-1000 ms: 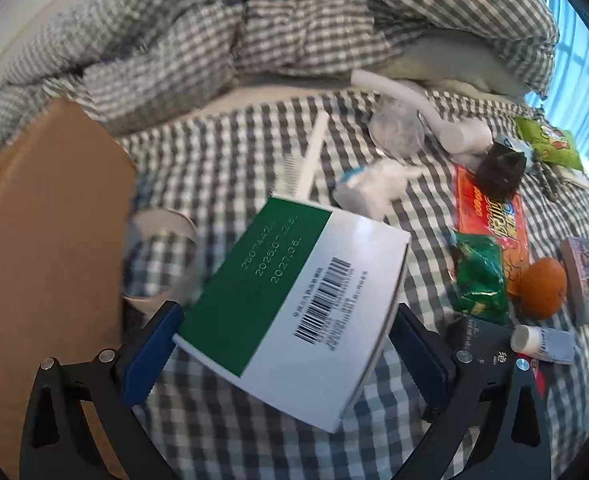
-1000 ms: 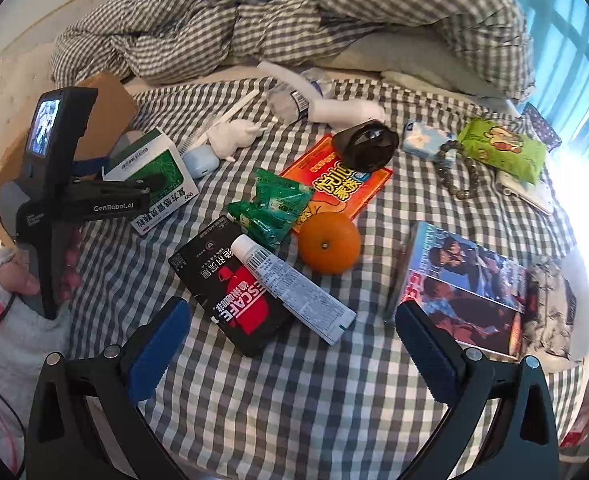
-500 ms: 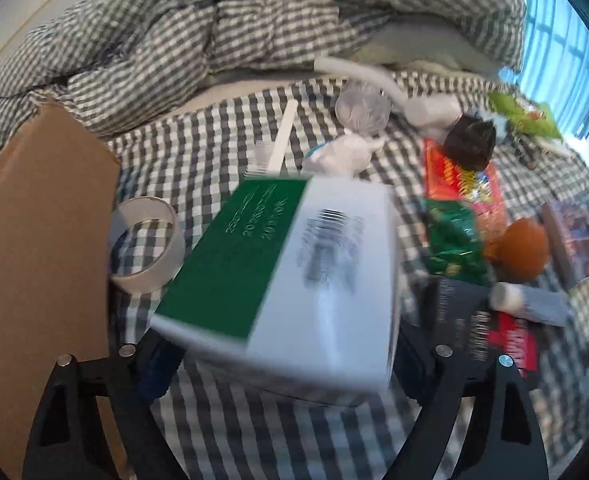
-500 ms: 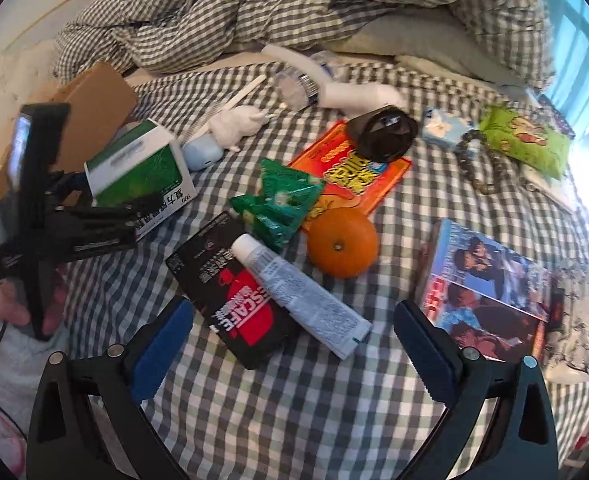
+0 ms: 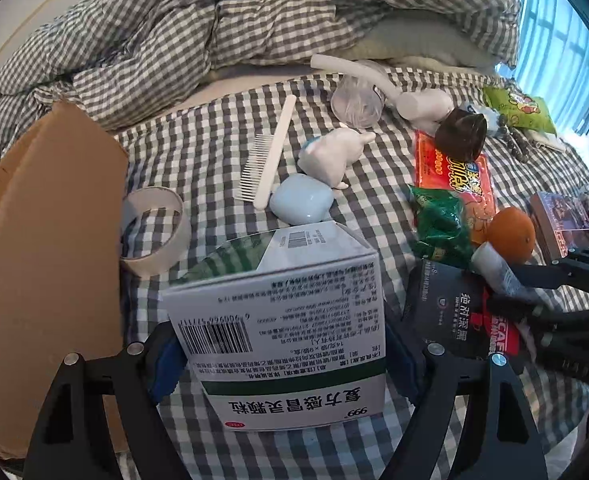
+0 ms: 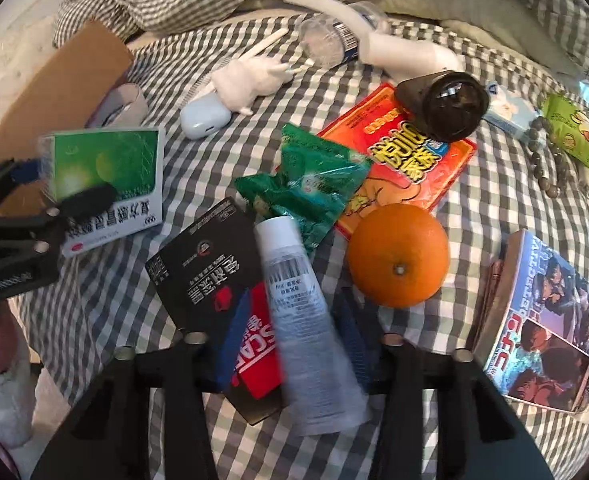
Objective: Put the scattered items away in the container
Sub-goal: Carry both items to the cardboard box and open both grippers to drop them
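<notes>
- Lying on top of the black packet (image 6: 198, 276) on the checked bed (image 6: 490, 184), the white tube (image 6: 298, 304) points its cap end up and away from the right wrist camera, its crimped tail towards the lens.
- That long axis runs straight down the gap of the right gripper (image 6: 294, 336), so the blue pads (image 6: 234, 332) stand one on each side of the tube, square across its width. The jaws are closing right now, tube between them; blur hides whether the pads press yet.
- The orange (image 6: 398, 254) sits just beside the tube on the right, and the green pouch (image 6: 306, 184) overlaps the cap end. Both look like things to clear on the way up.
- Over on the left, the left gripper (image 5: 278, 354) has the green-and-white medicine box (image 5: 282, 344) clamped by its two sides, jaws wide, closing a touch.
- The cardboard container (image 5: 46, 248) stands close on the left of that box, well apart from the tube, so I judge the left hand nearer to the drop.
</notes>
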A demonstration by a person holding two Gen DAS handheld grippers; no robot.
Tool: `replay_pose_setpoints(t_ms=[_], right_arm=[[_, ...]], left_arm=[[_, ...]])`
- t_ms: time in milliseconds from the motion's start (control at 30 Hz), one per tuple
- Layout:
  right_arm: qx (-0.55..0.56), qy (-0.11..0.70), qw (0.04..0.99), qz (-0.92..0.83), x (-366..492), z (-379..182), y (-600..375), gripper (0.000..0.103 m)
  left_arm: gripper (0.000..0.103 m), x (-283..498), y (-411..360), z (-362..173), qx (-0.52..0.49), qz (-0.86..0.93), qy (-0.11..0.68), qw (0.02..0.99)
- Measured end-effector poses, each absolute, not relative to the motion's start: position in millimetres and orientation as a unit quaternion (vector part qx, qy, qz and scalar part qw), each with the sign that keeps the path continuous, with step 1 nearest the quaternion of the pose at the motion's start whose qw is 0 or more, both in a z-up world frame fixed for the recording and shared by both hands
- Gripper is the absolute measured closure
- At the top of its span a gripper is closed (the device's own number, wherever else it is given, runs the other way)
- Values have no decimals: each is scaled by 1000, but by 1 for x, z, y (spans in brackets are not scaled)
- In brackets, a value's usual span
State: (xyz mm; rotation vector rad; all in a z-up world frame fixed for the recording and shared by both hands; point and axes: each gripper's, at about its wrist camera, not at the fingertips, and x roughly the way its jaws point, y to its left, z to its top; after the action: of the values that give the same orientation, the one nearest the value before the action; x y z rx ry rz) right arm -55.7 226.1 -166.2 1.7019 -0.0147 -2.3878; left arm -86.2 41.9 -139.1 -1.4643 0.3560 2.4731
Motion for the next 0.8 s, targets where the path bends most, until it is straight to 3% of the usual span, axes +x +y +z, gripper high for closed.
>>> replay_pose_setpoints(t_ms=[400,800], right_arm=[[552,-43,115,-825,-38,-133,233,76],[489,-12,172,-855,-30,-58,181,76]], left_arm=[[23,-74,43,-116,-489,853,106,148],[23,-43,14,-12,-397,904,103,120]])
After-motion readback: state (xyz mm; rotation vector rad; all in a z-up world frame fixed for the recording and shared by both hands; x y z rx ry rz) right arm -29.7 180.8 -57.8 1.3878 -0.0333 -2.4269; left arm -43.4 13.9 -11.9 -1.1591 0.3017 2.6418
